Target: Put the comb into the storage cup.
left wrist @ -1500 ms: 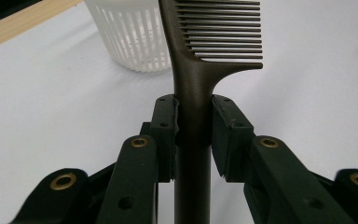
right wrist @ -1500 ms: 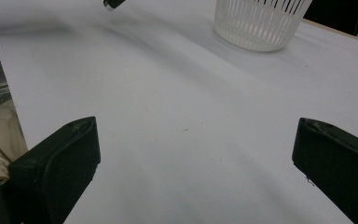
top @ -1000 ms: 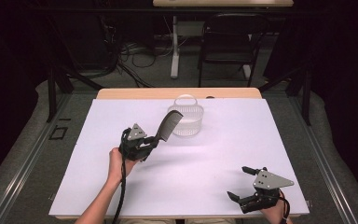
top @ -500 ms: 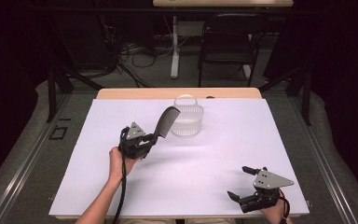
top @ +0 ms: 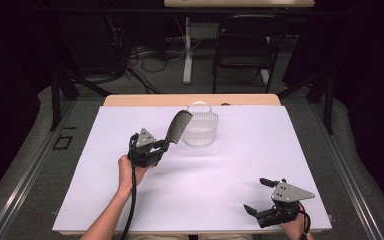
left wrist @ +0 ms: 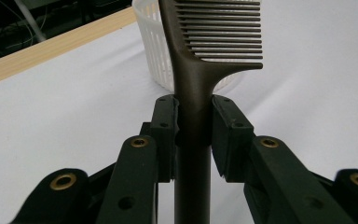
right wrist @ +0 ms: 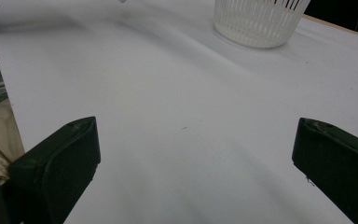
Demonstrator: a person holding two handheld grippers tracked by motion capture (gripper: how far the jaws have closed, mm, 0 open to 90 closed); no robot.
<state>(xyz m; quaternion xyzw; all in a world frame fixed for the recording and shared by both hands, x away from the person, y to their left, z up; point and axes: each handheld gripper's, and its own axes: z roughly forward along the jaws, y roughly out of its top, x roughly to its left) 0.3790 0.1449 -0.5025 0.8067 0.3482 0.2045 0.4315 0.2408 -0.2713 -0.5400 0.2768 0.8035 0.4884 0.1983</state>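
Comb (top: 178, 126) left of basket (top: 201, 129), on table (top: 240, 165).

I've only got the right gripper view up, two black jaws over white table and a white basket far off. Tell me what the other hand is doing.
Observer: The left gripper is shut on a dark comb, clamped on its handle.
Operator: Which way are the comb's teeth?
Observer: In the left gripper view they point right, with the toothed end away from the jaws.
Operator: How close is it to the basket?
Observer: In the high view the comb's tip overlaps the rim of the basket on its left side; I cannot tell whether they touch.
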